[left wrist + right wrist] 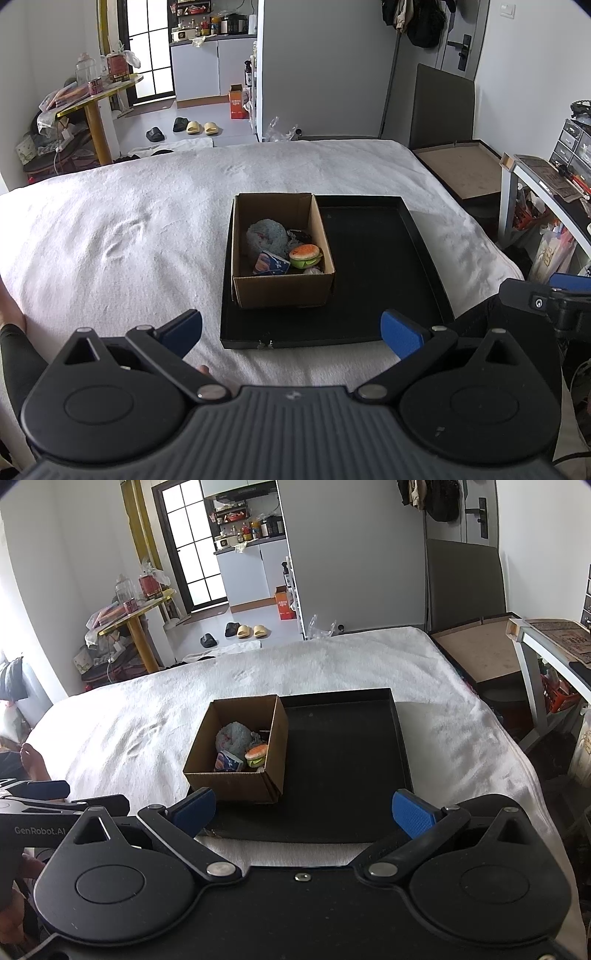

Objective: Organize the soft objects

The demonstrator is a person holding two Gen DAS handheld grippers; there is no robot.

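A cardboard box (280,290) stands in the left part of a black tray (373,266) on a white-covered bed. Inside it lie a grey plush (266,236), a burger-shaped toy (305,256), a small blue packet (271,264) and other soft items partly hidden. The box (236,782), plush (232,736), burger toy (256,755) and tray (343,760) also show in the right wrist view. My left gripper (291,334) is open and empty, held back near the tray's front edge. My right gripper (303,812) is open and empty, also near the tray's front edge.
The white bed cover (122,229) spreads wide to the left and behind the tray. To the right of the bed stand a flat brown board in a black frame (461,173) and a white desk (546,188). The floor beyond holds slippers (199,127).
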